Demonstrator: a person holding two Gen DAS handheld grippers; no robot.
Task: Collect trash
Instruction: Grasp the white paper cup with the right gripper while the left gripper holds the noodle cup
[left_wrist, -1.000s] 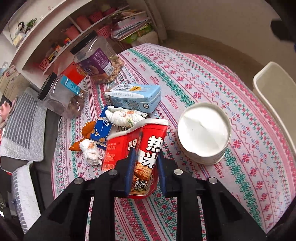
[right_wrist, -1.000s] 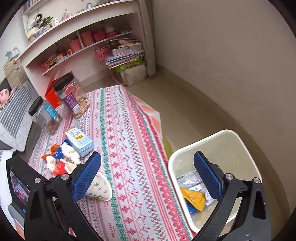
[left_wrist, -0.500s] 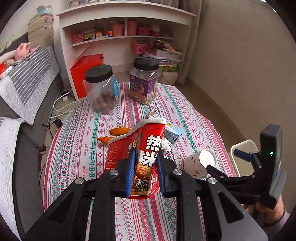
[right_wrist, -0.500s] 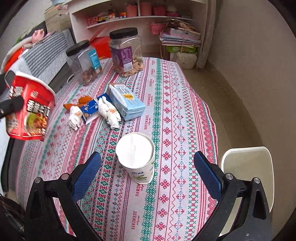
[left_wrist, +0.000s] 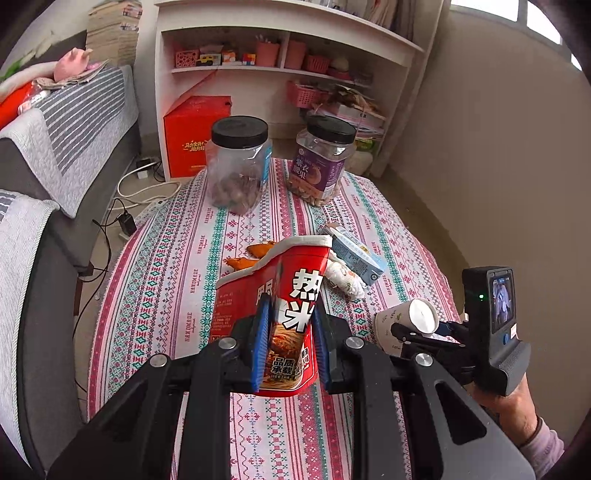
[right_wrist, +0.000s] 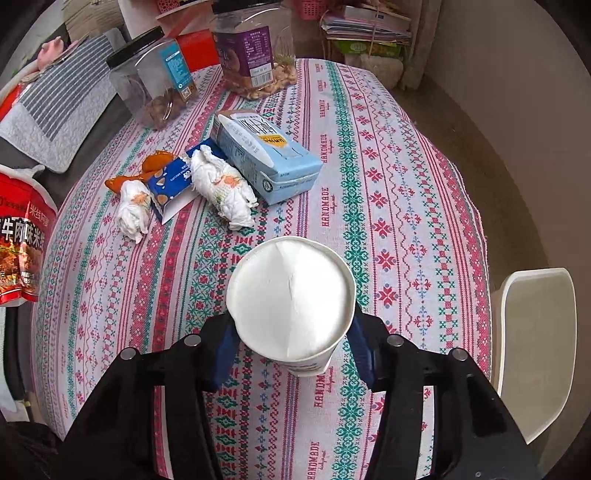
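Tablecloth (right_wrist: 388, 155) unchanged: carton (right_wrist: 266, 155), two tissue wads (right_wrist: 225, 188), wrappers and both jars (left_wrist: 240, 166) sit where they were 0.5 s ago. Right gripper (right_wrist: 291, 347), wide open and short of the paper cup (right_wrist: 291, 299) then, now has both pads against its sides, bin (right_wrist: 535, 343) to its right. Left gripper (left_wrist: 288, 343) still clamps the noodle cup (left_wrist: 273, 306) above the table.

Home living room, sofa (left_wrist: 55, 155), shelves (left_wrist: 280, 70), tablecloth (right_wrist: 388, 155)
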